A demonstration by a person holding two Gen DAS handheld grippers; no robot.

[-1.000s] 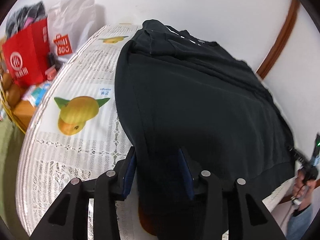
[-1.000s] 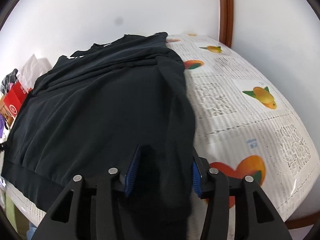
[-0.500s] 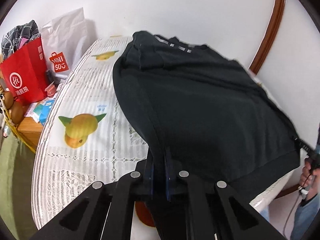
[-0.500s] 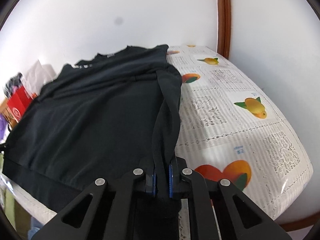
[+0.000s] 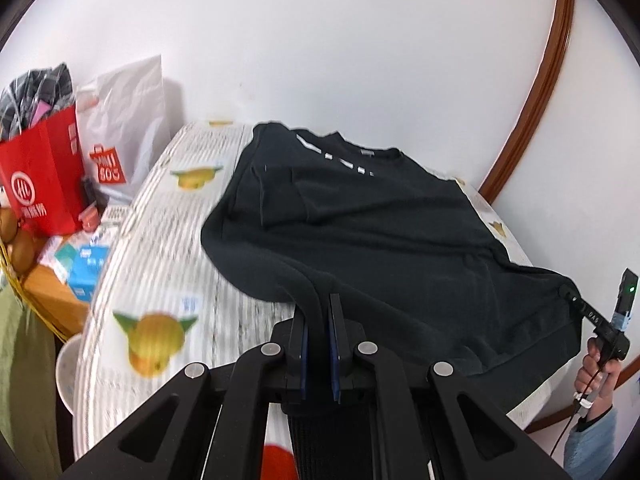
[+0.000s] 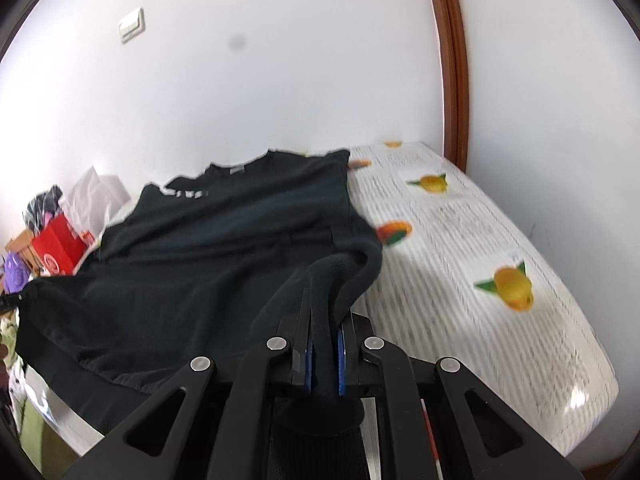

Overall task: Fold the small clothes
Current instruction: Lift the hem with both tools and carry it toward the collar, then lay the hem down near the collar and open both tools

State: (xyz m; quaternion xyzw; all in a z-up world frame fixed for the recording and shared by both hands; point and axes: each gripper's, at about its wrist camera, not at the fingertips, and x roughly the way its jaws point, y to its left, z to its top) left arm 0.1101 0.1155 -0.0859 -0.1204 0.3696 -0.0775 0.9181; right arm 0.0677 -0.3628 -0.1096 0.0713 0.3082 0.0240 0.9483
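So far the fold has barely begun. A black sweatshirt [image 5: 380,232] lies spread over the table [image 5: 160,248], which wears a white lace cloth printed with fruit; its collar end points toward the far wall and its hem end lies toward the cameras. Both sleeves appear already folded in along the body, each lying as a dark band down its own side.

The left gripper [image 5: 318,340] is clamped tight on the near end of the left-hand band of cloth, its blue pads pressed against the fabric, and the cloth rises off the table in a ridge to meet it. The right gripper [image 6: 324,354] is likewise pinched shut on the matching band at the other side, with the fabric humped up in front of it. From the left wrist view, the right gripper's tip and the person's hand [image 5: 600,364] show at the far corner of the hem, where the cloth is drawn to a point.

Judging by this, the grasp is done and the near end of the garment is just coming off the surface. What is left is the main fold: carrying the hem end toward the collar, laying it down flat, releasing, and probably one further fold to make it compact. A red bag [image 5: 44,176] and a white bag [image 5: 124,120] stand off the table's left side, clear of the garment.
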